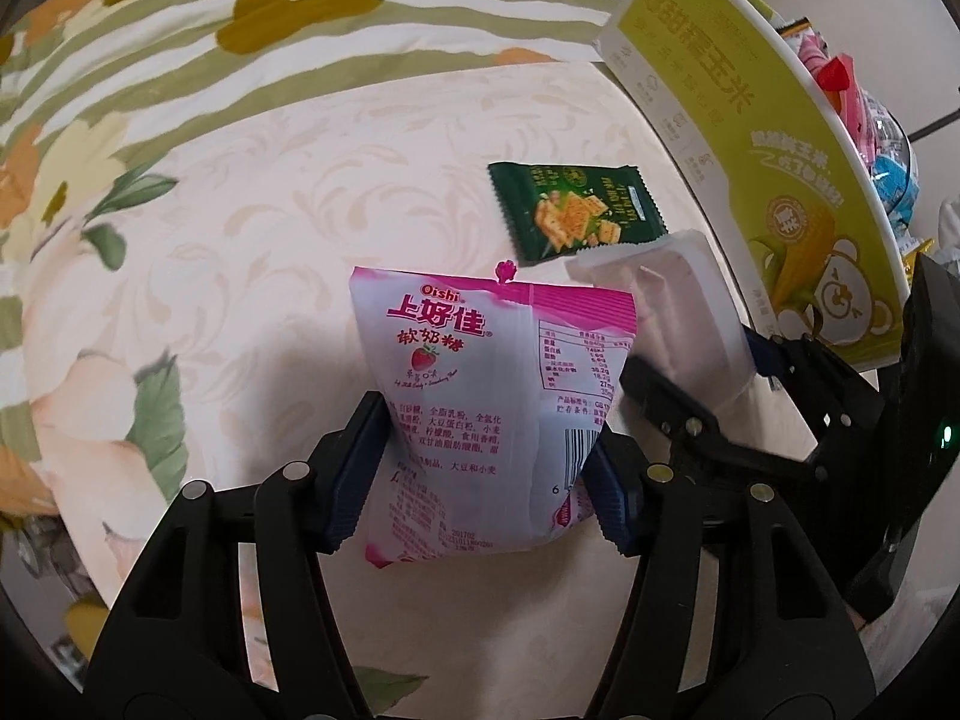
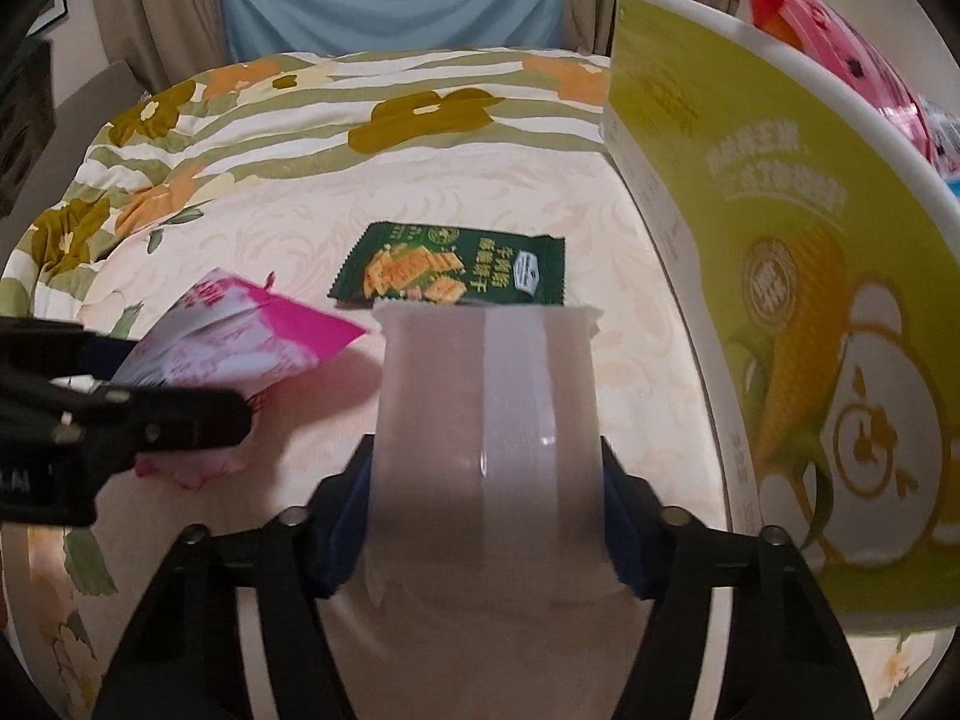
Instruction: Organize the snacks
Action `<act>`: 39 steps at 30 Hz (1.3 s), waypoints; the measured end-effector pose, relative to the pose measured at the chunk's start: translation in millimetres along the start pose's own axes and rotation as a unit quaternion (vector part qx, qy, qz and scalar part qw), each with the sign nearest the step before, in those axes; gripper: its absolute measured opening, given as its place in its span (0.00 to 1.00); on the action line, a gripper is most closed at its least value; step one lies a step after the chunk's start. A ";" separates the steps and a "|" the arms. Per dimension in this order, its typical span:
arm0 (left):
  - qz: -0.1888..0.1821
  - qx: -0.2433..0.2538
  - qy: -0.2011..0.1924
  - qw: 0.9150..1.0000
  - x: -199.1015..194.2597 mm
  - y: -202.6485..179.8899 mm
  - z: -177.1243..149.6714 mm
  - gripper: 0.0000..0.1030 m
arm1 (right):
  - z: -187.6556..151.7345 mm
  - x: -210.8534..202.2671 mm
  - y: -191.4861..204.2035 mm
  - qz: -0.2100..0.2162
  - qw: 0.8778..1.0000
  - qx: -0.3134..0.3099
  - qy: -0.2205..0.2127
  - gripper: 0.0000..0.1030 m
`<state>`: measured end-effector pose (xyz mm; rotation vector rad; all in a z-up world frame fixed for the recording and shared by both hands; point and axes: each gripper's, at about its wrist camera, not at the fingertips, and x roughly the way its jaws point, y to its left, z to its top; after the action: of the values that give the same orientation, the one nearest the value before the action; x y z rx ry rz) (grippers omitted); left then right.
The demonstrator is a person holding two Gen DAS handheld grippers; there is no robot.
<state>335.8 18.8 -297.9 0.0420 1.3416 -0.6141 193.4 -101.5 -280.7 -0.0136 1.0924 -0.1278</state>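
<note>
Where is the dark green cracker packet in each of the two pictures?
Left wrist view: the green cracker packet lies right of centre on the cream bedcover, beyond the pink candy bag.
Right wrist view: the packet lies at centre, just behind the pale wrapped snack.
Shared landmark: the yellow-green corn box stands right of it.

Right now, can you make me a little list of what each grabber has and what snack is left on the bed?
left gripper: shut on pink Oishi strawberry candy bag
right gripper: shut on pale translucent packet
left on bed: green cracker packet, lying flat, untouched
bed cover: cream sheet, floral quilt behind
box: yellow-green corn box on the right, snacks inside
</note>
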 end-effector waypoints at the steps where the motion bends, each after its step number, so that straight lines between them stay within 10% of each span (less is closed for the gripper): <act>1: 0.000 -0.003 -0.001 1.000 -1.9 2.0 -1.2 0.55 | 1.3 0.2 -0.2 0.003 1.000 0.003 0.001 0.57; 13: 0.008 -0.051 -0.030 0.998 -56.8 20.0 -12.7 0.28 | 19.9 -48.5 15.5 0.047 0.998 0.009 -0.037 0.56; 24: 0.030 -0.092 -0.059 0.994 -75.7 1.1 -21.7 0.28 | 28.0 -84.6 3.9 0.091 0.994 -0.030 -0.059 0.56; 25: 0.040 -0.087 -0.059 0.994 -73.9 -3.0 -21.7 0.34 | 27.6 -84.7 2.6 0.093 0.993 -0.033 -0.060 0.56; 28: 0.062 -0.074 -0.067 0.993 -65.3 -10.9 -20.9 0.99 | 25.2 -83.1 -3.7 0.103 0.993 -0.031 -0.057 0.56; 39: 0.049 -0.087 -0.055 0.993 -25.5 7.3 -9.9 0.96 | 11.0 -76.5 -9.0 0.104 0.993 -0.019 -0.050 0.56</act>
<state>327.7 38.6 -279.4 -0.0666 1.2730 -0.4089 167.6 -102.5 -207.3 0.0597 0.9904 0.0797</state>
